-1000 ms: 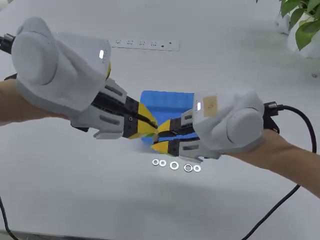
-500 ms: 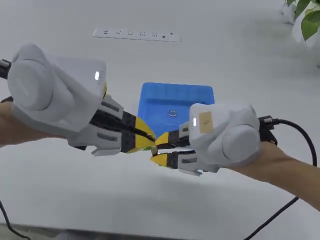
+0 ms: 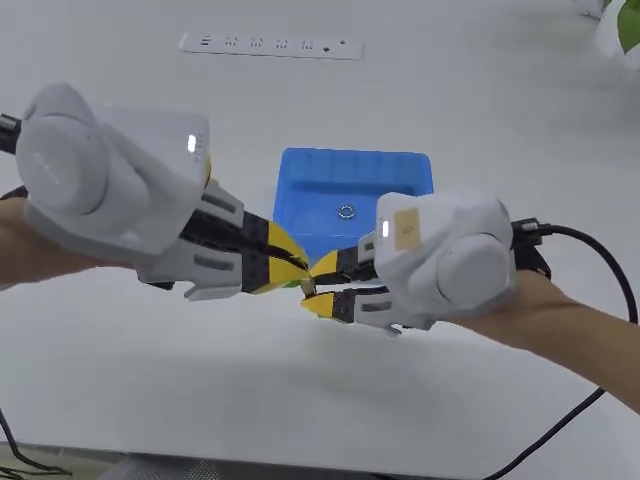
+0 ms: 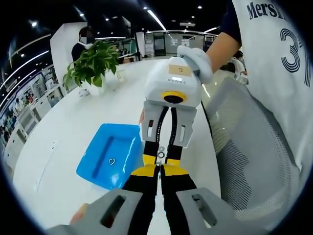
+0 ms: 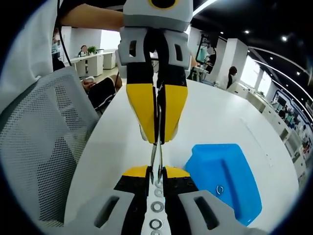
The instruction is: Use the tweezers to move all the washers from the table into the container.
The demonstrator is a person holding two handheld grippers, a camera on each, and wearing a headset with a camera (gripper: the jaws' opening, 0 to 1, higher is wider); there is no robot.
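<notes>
Tweezers (image 5: 155,164) tips nearly closed, clamped in left gripper (image 5: 157,141), still meeting right gripper (image 3: 320,285) before container (image 3: 310,185)

A white power strip (image 3: 270,44) is lying at twelve o'clock in the head view. In the left gripper view a potted plant (image 4: 90,66) is standing at ten o'clock with a person (image 4: 77,49) behind it, and a grey mesh chair (image 4: 247,154) is sitting at four o'clock.
</notes>
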